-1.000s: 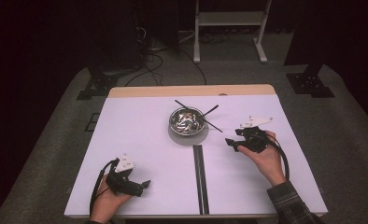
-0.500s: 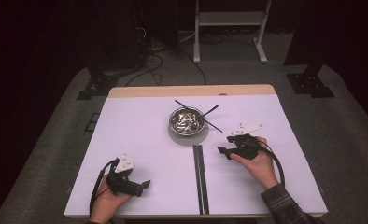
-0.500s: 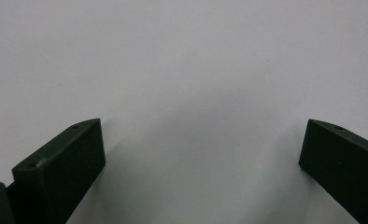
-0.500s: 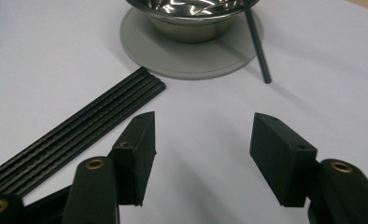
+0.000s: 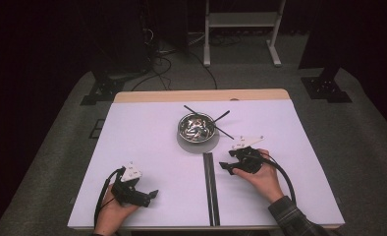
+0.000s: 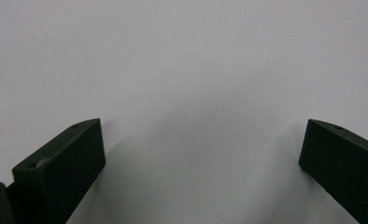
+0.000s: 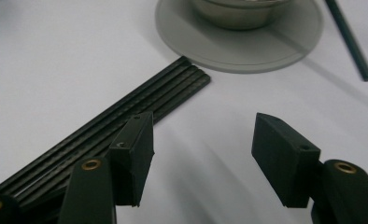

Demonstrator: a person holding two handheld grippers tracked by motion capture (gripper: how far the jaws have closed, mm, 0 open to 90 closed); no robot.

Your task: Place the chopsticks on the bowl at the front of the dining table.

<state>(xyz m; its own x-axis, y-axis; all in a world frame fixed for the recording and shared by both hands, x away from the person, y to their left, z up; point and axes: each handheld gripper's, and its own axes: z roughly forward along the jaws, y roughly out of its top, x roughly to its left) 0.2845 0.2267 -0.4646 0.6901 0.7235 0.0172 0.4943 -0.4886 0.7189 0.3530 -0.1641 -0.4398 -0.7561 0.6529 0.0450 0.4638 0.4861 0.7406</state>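
At the near edge of the white table [image 5: 147, 142], at about seven o'clock from its centre, the left gripper [image 5: 150, 195] lies low in the person's left hand [image 5: 114, 212], pointing toward three o'clock; in the left gripper view its jaws stand wide apart over bare white tabletop, with nothing between them. Farther in, at about four o'clock from the centre, the right gripper [image 5: 224, 166] sits in the right hand [image 5: 264, 178], pointing toward nine o'clock at the dark ribbed strip [image 5: 210, 189] that runs from the near edge up the middle of the table; a grey three-cornered plate rides on top of it. In the right gripper view its jaws are apart and grip nothing; the left jaw hangs just over the edge of the strip [image 7: 126, 116], the right one over bare table. The far end of the strip stops just short of the round grey mat [image 7: 238, 46]; on that mat, at twelve o'clock from the strip, stands the metal bowl [image 5: 196, 127], whose contents cannot be made out. Thin black sticks [image 5: 223, 117] lie around the bowl at about eleven, two and four o'clock.
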